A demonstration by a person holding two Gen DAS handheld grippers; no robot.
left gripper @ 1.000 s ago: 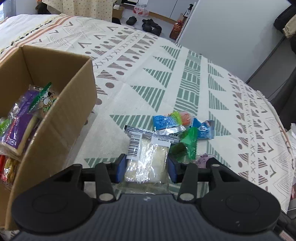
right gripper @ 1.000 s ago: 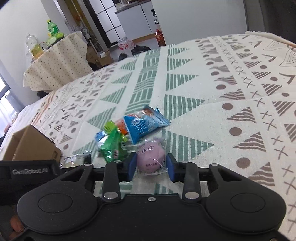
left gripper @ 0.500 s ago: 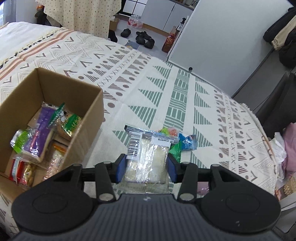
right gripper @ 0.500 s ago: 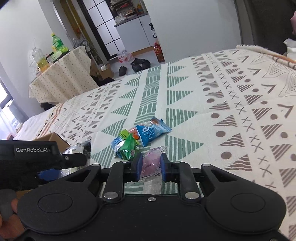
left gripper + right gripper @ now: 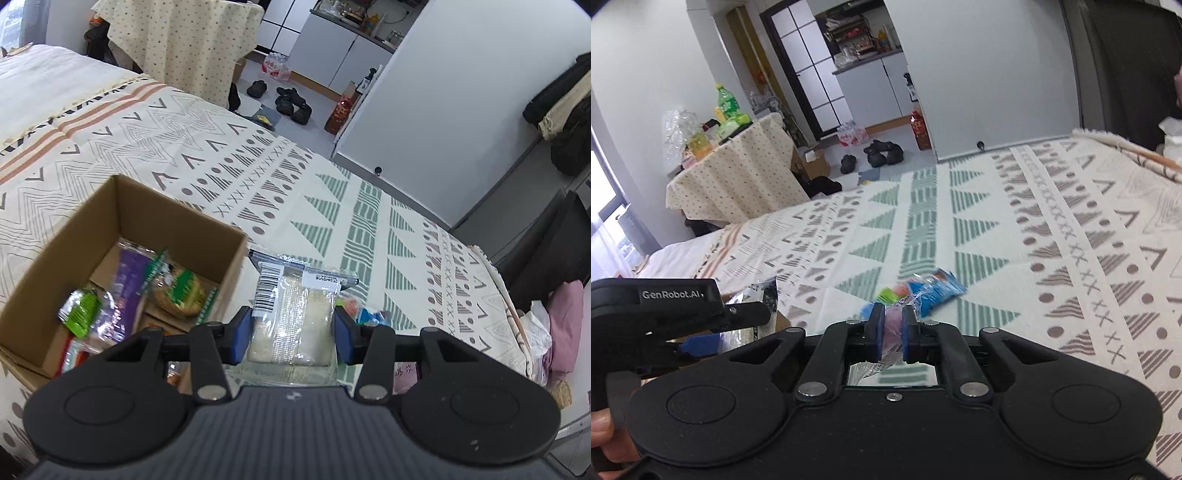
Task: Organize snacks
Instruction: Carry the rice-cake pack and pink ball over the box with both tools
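My left gripper (image 5: pixel 291 334) is shut on a clear packet of pale crackers (image 5: pixel 295 314) with a barcode label, held above the bed just right of the cardboard box (image 5: pixel 177 206). The box holds several snack packets, among them a purple one (image 5: pixel 123 291) and a green one (image 5: pixel 79 312). My right gripper (image 5: pixel 891 332) is shut on a pink snack packet (image 5: pixel 892 328), lifted above the blanket. A blue packet (image 5: pixel 936 291) and green and orange packets (image 5: pixel 888 295) lie on the blanket beyond it. The left gripper (image 5: pixel 665 314) shows at the left of the right wrist view.
The patterned blanket (image 5: pixel 332 206) covers the bed. Its right edge (image 5: pixel 509 295) drops toward pink cloth (image 5: pixel 565 325). Beyond the bed are shoes (image 5: pixel 291 103) on the floor, a white wall panel (image 5: pixel 443 110) and a draped table (image 5: pixel 735 177) with bottles.
Both grippers have risen from the blanket. The left one has carried the cracker packet toward the box. The right one has closed on the pink packet and lifted it.
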